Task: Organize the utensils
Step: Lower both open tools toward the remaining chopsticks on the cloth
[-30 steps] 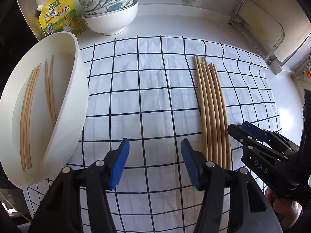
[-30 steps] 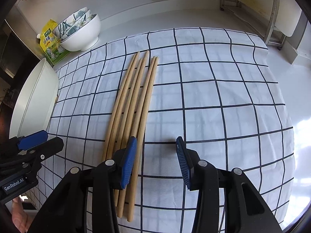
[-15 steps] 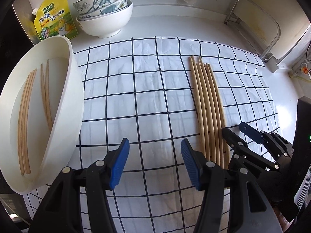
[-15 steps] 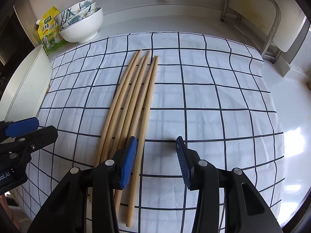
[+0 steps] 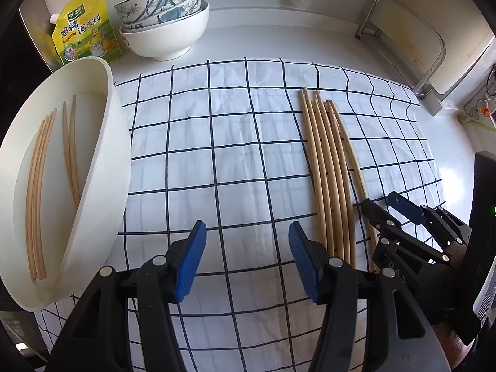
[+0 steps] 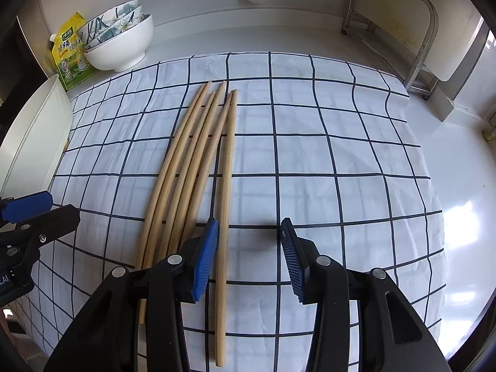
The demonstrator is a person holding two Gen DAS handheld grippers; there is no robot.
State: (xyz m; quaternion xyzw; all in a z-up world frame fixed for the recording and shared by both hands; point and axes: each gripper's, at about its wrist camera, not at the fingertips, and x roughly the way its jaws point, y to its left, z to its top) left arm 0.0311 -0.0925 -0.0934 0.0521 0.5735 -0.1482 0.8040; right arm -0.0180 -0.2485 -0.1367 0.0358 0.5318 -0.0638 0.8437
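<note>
White cloth (image 5: 248, 142) with a dark navy grid all over it, and pale tan wooden chopsticks (image 6: 198, 155) lying on top. The tray (image 5: 105, 167) is plain off-white, with more tan sticks (image 5: 37, 192) inside. Both grippers are black with bright blue pads (image 5: 189, 266). Back there: a yellow-green seasoning pouch (image 5: 83, 28), and white bowls (image 5: 164, 21) with blue-green flower prints.

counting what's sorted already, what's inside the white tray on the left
In the white tray lie two groups of wooden chopsticks: one of about three, one a pair. Its near wall hides the pair's lower ends.
</note>
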